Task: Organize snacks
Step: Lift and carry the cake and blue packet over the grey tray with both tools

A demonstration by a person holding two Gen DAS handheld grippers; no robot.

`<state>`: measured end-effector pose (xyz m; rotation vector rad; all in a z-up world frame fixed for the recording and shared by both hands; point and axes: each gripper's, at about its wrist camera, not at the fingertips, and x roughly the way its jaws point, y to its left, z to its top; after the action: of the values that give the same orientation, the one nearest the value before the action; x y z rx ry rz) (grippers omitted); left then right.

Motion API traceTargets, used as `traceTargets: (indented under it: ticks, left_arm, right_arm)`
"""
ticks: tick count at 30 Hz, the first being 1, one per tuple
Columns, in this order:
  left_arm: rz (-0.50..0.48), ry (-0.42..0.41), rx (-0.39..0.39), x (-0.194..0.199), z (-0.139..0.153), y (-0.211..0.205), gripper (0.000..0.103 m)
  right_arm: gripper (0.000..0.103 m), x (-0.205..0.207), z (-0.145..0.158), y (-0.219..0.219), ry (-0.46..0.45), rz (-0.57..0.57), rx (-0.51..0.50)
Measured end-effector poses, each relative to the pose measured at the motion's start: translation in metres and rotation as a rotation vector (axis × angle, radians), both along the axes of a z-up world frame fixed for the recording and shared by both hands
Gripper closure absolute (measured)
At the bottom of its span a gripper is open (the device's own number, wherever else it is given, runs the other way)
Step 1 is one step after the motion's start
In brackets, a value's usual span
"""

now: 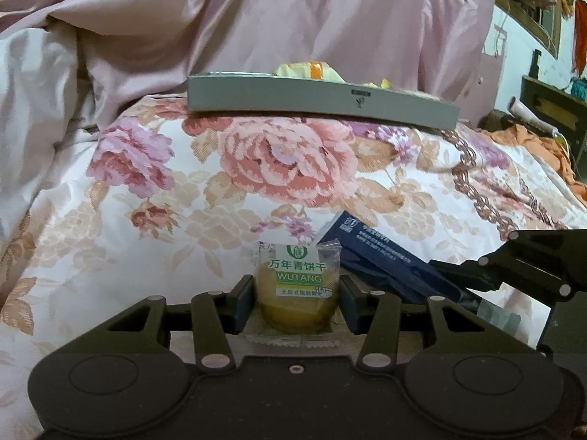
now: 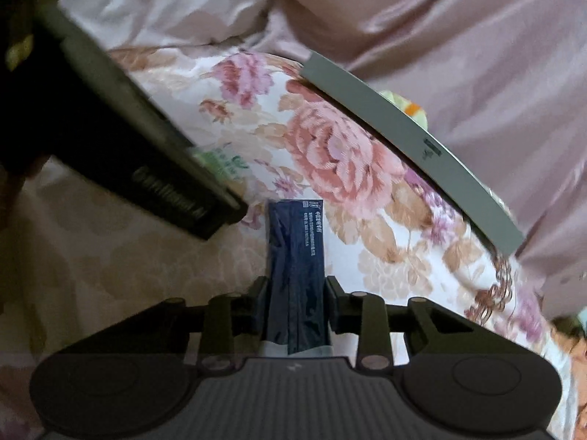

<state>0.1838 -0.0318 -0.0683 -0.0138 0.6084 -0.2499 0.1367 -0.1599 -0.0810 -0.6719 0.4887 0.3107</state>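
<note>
Two snacks in hand, neither delivered yet.

Biscuit packet: clear wrapper, green "WUTANG" label, round yellow biscuit inside. It sits between the left gripper pads, which stand roughly half open and appear to press on both sides of the packet. Reads as a grip, though the wrapper's bottom edge looks close to the floral bedspread, so I can't tell if it's lifted.

Dark blue sachet: long, narrow, small white print at the far end. The right gripper is clamped tight on its near end; the rest sticks out forward over the bedspread. In the left wrist view the same sachet lies just right of the biscuit, overlapping behind it, with the right gripper's linkage coming in from the right edge.

Destination, judging by the task: the grey tray further back on the bedspread, well apart from both grippers. It already holds yellow wrapped snacks, one with an orange band; the tray wall hides the count.

Progress estimate: partly done. Some snacks are in the tray, and these two are gripped and need carrying over and releasing. No other loose snacks are visible on the bedspread, but coverage is limited. Pink crumpled fabric lies behind the tray.
</note>
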Motion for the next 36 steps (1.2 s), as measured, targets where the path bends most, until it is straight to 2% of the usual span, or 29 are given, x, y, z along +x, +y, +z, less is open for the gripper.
traceTargets:
  ticks: [4,12,15,21,23,25,29,36]
  left_arm:
    - [0.017,-0.024,-0.005,-0.001,0.003,0.003,0.053]
    - [0.068,-0.043,-0.034,0.001,0.013,0.004,0.053]
    - [0.106,-0.055,-0.087,0.007,0.023,0.003,0.053]
    - [0.148,-0.110,-0.088,0.007,0.048,-0.003,0.053]
    - [0.158,-0.123,-0.086,0.006,0.055,-0.004,0.053]
    - [0.166,-0.135,-0.072,0.006,0.061,-0.006,0.053]
    - [0.194,-0.152,-0.062,0.015,0.072,-0.012,0.053]
    - [0.242,-0.184,-0.073,0.052,0.094,-0.024,0.053]
  right_arm:
    - [0.068,0.000,0.002,-0.001,-0.022,0.000,0.001]
    - [0.068,-0.003,0.008,-0.003,-0.135,-0.002,-0.038]
    - [0.068,-0.004,0.015,-0.003,-0.169,0.000,-0.034]
    - [0.068,-0.003,0.029,-0.011,-0.225,-0.010,-0.020]
    - [0.068,-0.003,0.034,-0.012,-0.231,0.027,-0.028]
    - [0.068,-0.006,0.035,-0.009,-0.294,0.092,-0.098]
    - [0.068,0.002,0.042,-0.011,-0.377,0.174,-0.130]
    - [0.068,0.043,0.062,-0.036,-0.414,0.082,0.041]
